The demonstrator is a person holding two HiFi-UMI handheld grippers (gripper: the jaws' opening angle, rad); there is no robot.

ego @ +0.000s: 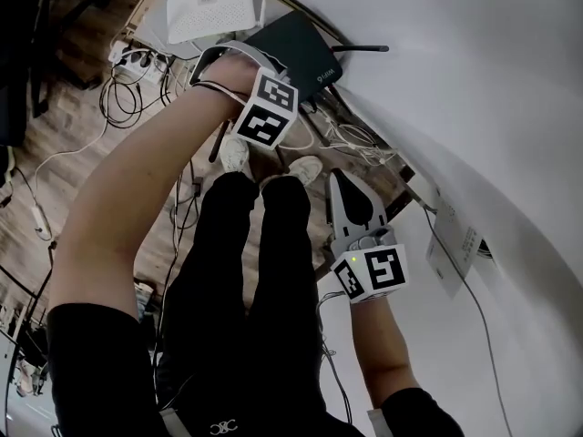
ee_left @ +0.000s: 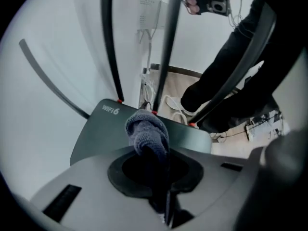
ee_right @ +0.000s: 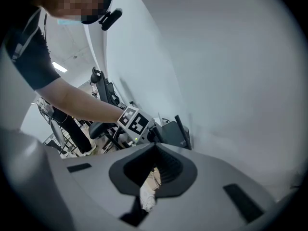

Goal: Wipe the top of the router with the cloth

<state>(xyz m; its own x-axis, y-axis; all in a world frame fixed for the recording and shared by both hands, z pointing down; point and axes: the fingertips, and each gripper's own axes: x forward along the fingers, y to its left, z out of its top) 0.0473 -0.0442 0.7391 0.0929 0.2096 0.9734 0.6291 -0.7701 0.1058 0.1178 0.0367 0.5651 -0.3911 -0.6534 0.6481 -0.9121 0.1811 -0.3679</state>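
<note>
The dark router (ego: 293, 47) lies at the top of the head view against a white surface, marked "WIFI6" in the left gripper view (ee_left: 103, 124), with its antennas standing off its far edge. My left gripper (ego: 264, 60) reaches onto it. It (ee_left: 150, 147) is shut on a blue-grey cloth (ee_left: 147, 129), whose bunched end sits over the router's top. The cloth is hidden in the head view. My right gripper (ego: 336, 178) hangs lower, apart from the router, shut with nothing between its jaws (ee_right: 155, 149). From it the router (ee_right: 172, 131) shows edge-on.
A white router (ego: 205, 9) sits beyond the dark one. A power strip (ego: 137, 59) and loose cables (ego: 123, 98) lie on the wooden floor. The person's legs and shoes (ego: 305, 167) stand close by. A paper label (ego: 451, 244) and a cable hang on the white surface.
</note>
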